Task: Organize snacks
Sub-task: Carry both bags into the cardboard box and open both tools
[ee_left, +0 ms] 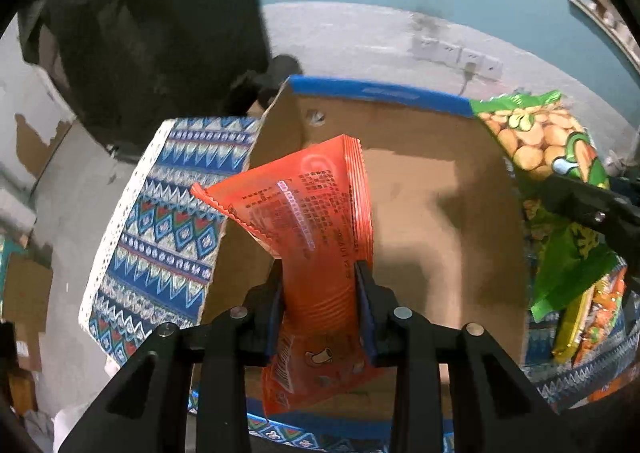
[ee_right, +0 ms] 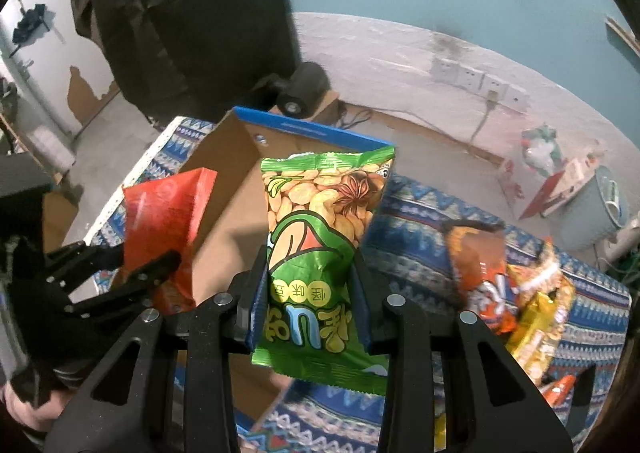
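Progress looks early: your left hand-held gripper pinches an orange snack packet over the open cardboard box, whose visible floor looks bare. To its right, your right hand-held gripper is clamped on a green bean-snack bag, held near the box's right edge, above the patterned cloth on the desk. Further right, a small heap of orange and yellow packets lies on the cloth, waiting for you to box it.
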Demonstrator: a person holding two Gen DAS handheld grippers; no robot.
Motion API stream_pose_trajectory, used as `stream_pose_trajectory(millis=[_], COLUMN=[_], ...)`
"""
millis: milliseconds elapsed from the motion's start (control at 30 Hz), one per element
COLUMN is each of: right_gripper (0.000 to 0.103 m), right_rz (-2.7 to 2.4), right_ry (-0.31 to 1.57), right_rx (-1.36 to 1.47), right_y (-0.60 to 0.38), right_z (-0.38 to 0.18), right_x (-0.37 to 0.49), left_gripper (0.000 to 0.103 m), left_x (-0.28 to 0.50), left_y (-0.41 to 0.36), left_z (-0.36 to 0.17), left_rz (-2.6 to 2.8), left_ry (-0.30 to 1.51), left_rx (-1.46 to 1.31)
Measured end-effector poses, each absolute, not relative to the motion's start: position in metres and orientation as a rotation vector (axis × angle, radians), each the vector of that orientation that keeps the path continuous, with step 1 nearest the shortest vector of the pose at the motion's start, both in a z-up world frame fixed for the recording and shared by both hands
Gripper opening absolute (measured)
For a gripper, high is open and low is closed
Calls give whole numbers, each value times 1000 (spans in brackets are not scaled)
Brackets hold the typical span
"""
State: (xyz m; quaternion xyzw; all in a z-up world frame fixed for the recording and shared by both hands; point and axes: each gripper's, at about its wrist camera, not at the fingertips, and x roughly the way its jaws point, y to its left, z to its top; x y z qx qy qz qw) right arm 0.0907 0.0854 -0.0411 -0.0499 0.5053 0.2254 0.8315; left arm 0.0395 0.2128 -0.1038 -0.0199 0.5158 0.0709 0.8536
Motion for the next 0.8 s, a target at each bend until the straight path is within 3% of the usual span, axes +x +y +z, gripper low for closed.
stream_pose_trajectory(millis=[67, 167, 233, 300, 667, 733, 800], right_gripper=[34, 34, 34, 35, 36, 39, 50], right_rz=[488, 514, 526, 539, 590, 598, 603], right_ry=[1079, 1098, 1108, 1117, 1192, 1193, 1184], right_rx=[-114, -117, -123, -127, -131, -133, -127], right_y=[94, 105, 110, 115, 128, 128, 126], right_z=[-45, -53, -58, -63, -88, -88, -84], right_x=[92, 94, 96, 98, 103, 102, 101], left_gripper=[35, 46, 61, 70, 71, 71, 71], left_x=[42, 43, 42, 40, 36, 36, 36], left_y=[219, 226, 229, 230, 232, 229, 226], left_z=[-111, -117, -116, -113, -97, -96, -95], left_rz=[158, 183, 208, 231, 250, 239, 232], left_ry=[1113, 1140, 1144, 1132, 1107, 1109, 1112], left_rx=[-62, -69, -61, -45, -18, -24, -25])
